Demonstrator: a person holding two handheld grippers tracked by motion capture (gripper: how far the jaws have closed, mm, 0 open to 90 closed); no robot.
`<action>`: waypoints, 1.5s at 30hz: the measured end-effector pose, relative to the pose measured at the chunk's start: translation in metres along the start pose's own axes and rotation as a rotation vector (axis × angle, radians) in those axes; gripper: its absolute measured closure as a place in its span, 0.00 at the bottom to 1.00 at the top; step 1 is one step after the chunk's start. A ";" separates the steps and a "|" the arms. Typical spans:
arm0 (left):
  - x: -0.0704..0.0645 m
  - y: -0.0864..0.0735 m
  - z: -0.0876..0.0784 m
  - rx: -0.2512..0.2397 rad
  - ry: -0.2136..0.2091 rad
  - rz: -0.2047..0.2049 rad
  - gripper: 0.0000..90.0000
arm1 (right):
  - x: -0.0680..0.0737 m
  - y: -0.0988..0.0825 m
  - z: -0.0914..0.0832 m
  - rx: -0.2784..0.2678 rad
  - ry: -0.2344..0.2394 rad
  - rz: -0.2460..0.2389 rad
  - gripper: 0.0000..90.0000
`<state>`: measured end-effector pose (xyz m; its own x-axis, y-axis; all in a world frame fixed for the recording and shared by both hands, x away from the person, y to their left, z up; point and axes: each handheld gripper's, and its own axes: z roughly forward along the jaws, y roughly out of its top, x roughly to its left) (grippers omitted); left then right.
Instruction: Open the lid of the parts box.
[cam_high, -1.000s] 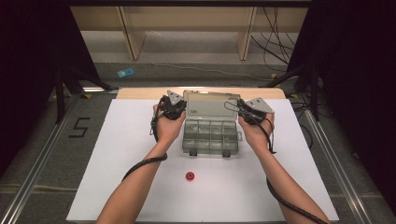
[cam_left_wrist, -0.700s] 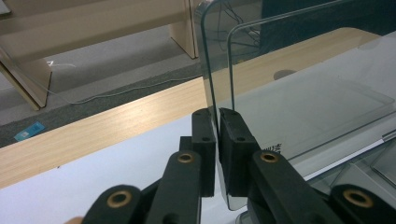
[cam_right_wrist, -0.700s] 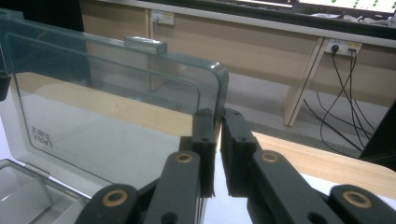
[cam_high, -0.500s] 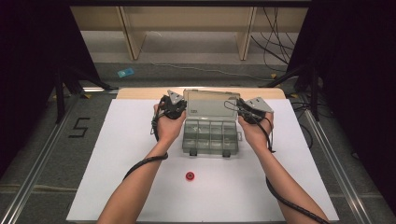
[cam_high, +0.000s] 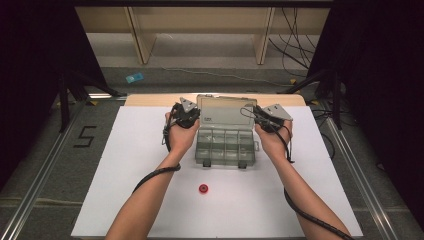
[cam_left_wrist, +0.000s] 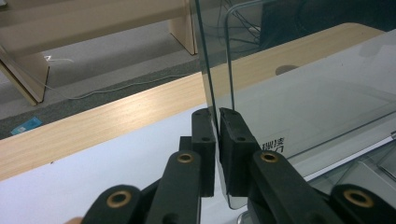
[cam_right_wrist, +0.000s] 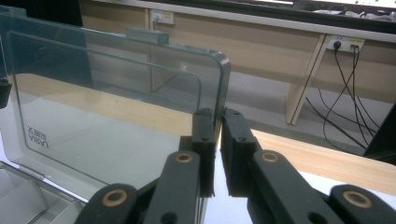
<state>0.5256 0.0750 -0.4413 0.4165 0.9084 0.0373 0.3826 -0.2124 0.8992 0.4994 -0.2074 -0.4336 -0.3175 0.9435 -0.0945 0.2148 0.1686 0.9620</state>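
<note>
- White board (cam_high: 125, 175) on a light wood table (cam_high: 150, 100).
- Grey carpet floor (cam_high: 210, 57) beyond; small blue item (cam_high: 133, 78) lying on it.
- Wooden bench legs (cam_high: 137, 32) and (cam_high: 262, 32) at the far side.
- Black cables (cam_high: 295, 45) on the floor at right; wall sockets (cam_right_wrist: 343, 43) on the wood panel.
- Dark curtains (cam_high: 35, 60) on both sides.
- Black "5" mark (cam_high: 85, 136) on the left floor, metal rail (cam_high: 40, 185) beside the table.

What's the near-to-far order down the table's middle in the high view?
Red ring → compartment box → its raised clear lid, with the left gripper and right gripper shut on its two side edges → wooden table edge → floor with a blue card.
</note>
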 end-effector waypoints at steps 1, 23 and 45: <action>0.000 0.000 0.000 0.000 0.000 -0.001 0.94 | 0.000 0.000 0.000 -0.001 -0.005 0.001 0.94; -0.002 -0.004 0.005 0.024 0.004 0.018 0.93 | -0.002 -0.008 0.004 0.053 0.006 0.024 0.92; 0.003 -0.020 -0.024 0.091 -0.133 -0.014 0.14 | -0.015 -0.016 -0.011 0.194 0.135 0.082 0.25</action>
<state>0.4993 0.0909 -0.4484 0.5137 0.8571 -0.0381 0.4594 -0.2373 0.8559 0.4906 -0.2278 -0.4445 -0.4095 0.9118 0.0299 0.4142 0.1566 0.8966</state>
